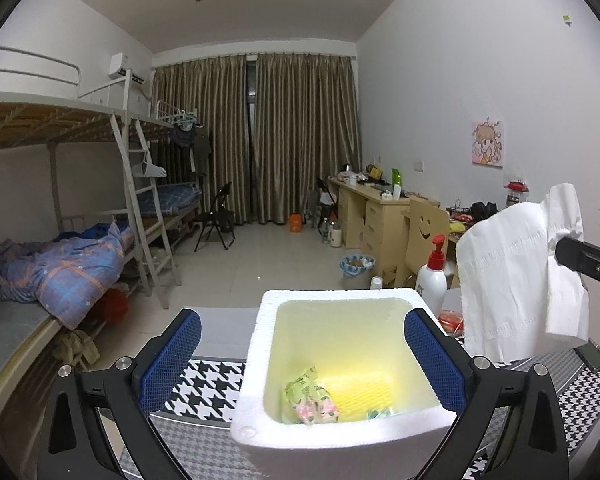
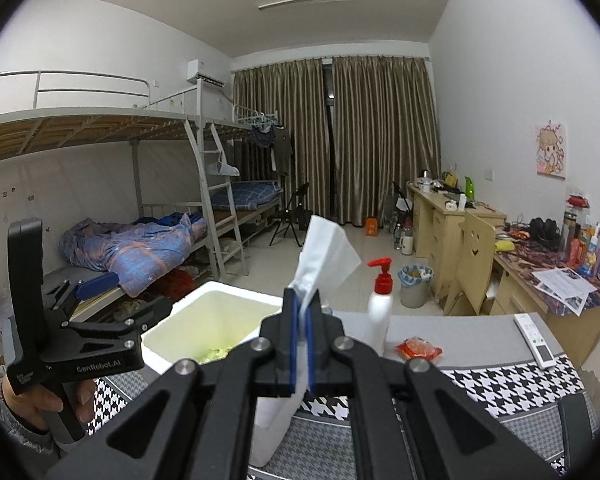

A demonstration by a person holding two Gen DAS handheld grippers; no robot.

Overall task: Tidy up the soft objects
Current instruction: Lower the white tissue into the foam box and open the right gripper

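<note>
The right gripper (image 2: 301, 312) pinches a limp white paper tissue (image 2: 324, 256) by one edge. It looks light and tearable. The left gripper (image 1: 302, 354) gapes empty around the white foam box (image 1: 340, 432), tissue at its two o'clock.

The left hand-held gripper (image 1: 302, 354) is holding its blue pads (image 1: 172, 354) wide apart, pointing toward 12 o'clock. The right hand-held gripper (image 2: 300, 322) is pinching its fingers together, raised at 3 o'clock of the left.

Bunk beds (image 2: 132, 184), brown curtains (image 1: 256, 136), wooden desks (image 2: 452, 216), tiled floor (image 1: 268, 256).
</note>
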